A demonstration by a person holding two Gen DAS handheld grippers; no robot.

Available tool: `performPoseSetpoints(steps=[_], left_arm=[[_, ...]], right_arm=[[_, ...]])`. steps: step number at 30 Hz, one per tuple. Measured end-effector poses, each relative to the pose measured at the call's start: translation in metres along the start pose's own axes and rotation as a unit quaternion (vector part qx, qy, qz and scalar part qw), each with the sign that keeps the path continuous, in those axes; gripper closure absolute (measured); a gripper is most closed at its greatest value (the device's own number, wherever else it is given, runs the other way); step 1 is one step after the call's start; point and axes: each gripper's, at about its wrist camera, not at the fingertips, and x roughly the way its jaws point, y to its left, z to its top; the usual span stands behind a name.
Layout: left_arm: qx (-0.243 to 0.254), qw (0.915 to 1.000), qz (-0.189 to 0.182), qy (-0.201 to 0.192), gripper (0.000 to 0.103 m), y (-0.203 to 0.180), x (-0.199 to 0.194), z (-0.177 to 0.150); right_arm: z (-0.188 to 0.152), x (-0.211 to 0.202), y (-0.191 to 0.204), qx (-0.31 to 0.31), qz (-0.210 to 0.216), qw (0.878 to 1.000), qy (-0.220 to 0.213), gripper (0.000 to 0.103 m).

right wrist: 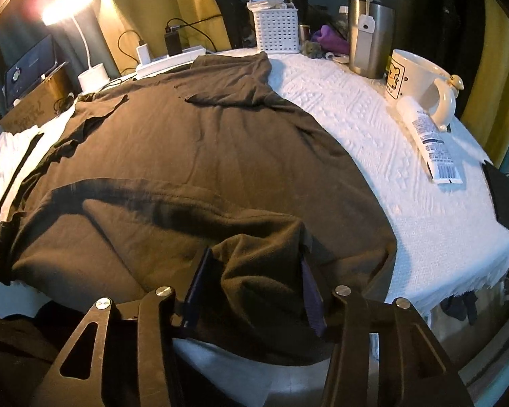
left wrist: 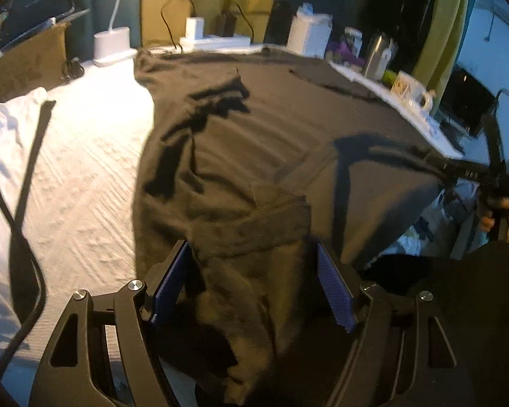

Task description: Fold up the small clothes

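The left gripper (left wrist: 254,288) stands wide apart around a bunch of the dark brown cotton shirt (left wrist: 271,129), while the right gripper (right wrist: 251,291) pinches its near hem. To fold well, both should grip firmly and lift together. The shirt lies flat on a white bumpy tablecloth (right wrist: 407,186), near a cream mug (right wrist: 420,84).

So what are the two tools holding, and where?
Both tools have the dark shirt at its near edge. The right tool pinches a bunch; fabric sits between the left tool's fingers, grip unclear.
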Motion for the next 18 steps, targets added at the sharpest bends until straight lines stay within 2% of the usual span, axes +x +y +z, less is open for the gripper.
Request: performPoseSetpoints(steps=[1,2,3,4,6,8,11,18], left_arm=[[0.009,0.9999,0.007,-0.006,0.029,-0.003,0.001,-0.001],[0.015,0.9998,0.009,-0.01,0.031,-0.005,0.001,-0.002],[0.015,0.9998,0.007,-0.011,0.044,-0.006,0.001,-0.002],[0.013,0.9998,0.009,-0.015,0.052,-0.006,0.0,-0.001],[0.009,0.9998,0.009,-0.016,0.076,-0.005,-0.002,0.001],[0.008,0.9994,0.016,-0.028,0.087,-0.004,-0.008,0.004],[0.004,0.9982,0.02,-0.056,0.092,-0.003,-0.02,0.011],[-0.011,0.9943,0.034,-0.1,0.096,0.006,-0.039,0.025]], right_arm=[[0.0,0.0,0.002,-0.005,0.002,1.0,-0.001,0.068],[-0.001,0.0,0.004,-0.012,0.001,1.0,-0.002,0.074],[-0.001,0.0,0.005,-0.016,-0.002,1.0,-0.003,0.083],[-0.001,0.0,0.006,-0.022,-0.002,1.0,-0.004,0.085],[0.001,-0.004,0.006,-0.024,0.0,1.0,-0.011,0.089],[0.005,-0.01,0.006,-0.028,-0.004,0.999,-0.021,0.09],[0.014,-0.022,0.006,-0.032,-0.008,0.999,-0.042,0.091],[0.035,-0.042,0.007,-0.043,-0.016,0.996,-0.079,0.091]])
